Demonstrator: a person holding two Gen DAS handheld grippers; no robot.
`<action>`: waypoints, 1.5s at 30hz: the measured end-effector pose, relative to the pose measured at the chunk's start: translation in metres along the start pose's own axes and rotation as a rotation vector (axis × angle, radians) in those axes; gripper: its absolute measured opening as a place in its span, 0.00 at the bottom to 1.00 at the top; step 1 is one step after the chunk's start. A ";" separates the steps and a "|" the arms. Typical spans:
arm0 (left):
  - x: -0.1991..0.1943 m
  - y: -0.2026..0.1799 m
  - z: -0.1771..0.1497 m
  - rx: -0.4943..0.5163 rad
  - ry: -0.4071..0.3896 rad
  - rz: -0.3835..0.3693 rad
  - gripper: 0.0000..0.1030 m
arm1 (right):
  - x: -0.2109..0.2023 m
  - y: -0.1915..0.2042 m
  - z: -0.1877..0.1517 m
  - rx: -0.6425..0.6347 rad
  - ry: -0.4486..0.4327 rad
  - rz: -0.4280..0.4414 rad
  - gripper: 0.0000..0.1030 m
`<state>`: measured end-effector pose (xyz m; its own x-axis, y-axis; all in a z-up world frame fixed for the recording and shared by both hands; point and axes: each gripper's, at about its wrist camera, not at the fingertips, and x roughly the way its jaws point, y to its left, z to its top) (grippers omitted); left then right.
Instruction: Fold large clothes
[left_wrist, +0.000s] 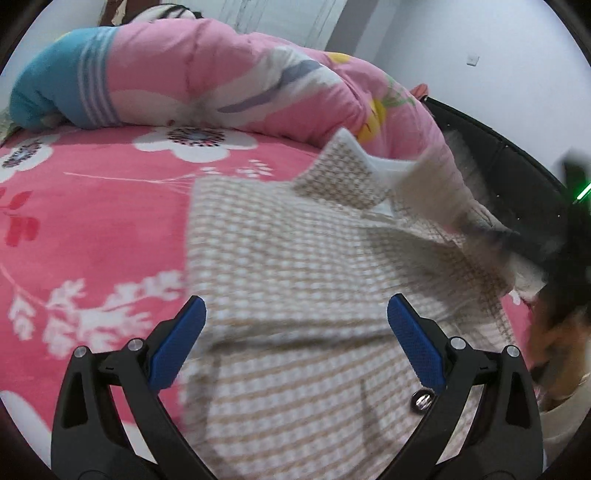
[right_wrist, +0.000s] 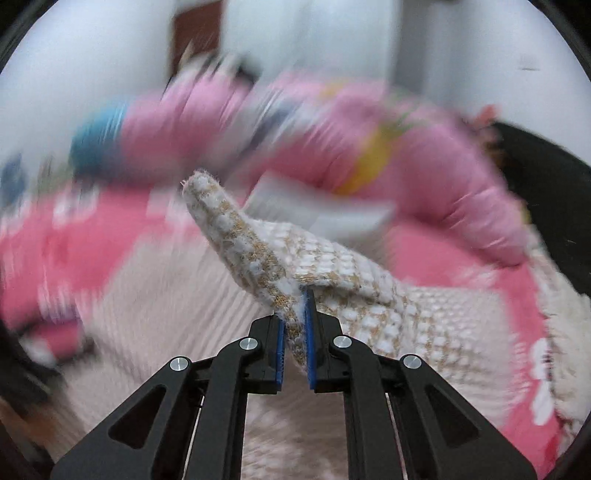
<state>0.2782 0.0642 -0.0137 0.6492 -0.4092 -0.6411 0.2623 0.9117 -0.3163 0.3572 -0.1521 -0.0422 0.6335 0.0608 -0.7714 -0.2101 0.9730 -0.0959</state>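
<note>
Fold in progress: right gripper (right_wrist: 295, 321), jaws clamped on a corner of the checked knit garment (left_wrist: 295, 266) spread on the pink bedsheet (left_wrist: 92, 221); left gripper (left_wrist: 295, 325) wide open, empty; next, probably, lay the corner across.

pink floral bed (left_wrist: 92, 229), checked garment (left_wrist: 295, 258) spread on it, rumpled quilt (left_wrist: 221, 81) behind

From my feed I see a pink floral sheet (left_wrist: 92, 229), a rolled pink quilt (left_wrist: 221, 81) behind, white wall (left_wrist: 461, 37).
</note>
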 end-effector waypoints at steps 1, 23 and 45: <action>-0.004 0.004 -0.001 0.004 0.005 0.008 0.93 | 0.023 0.016 -0.012 -0.050 0.071 -0.009 0.11; 0.104 -0.016 0.052 -0.220 0.280 -0.263 0.60 | -0.052 -0.098 -0.122 0.376 -0.059 0.391 0.84; 0.035 -0.036 0.116 -0.003 0.027 -0.031 0.07 | -0.049 -0.106 -0.174 0.469 -0.104 0.409 0.84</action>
<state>0.3741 0.0213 0.0562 0.6215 -0.4383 -0.6493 0.2802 0.8984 -0.3383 0.2189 -0.2969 -0.1036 0.6446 0.4472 -0.6201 -0.1168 0.8592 0.4981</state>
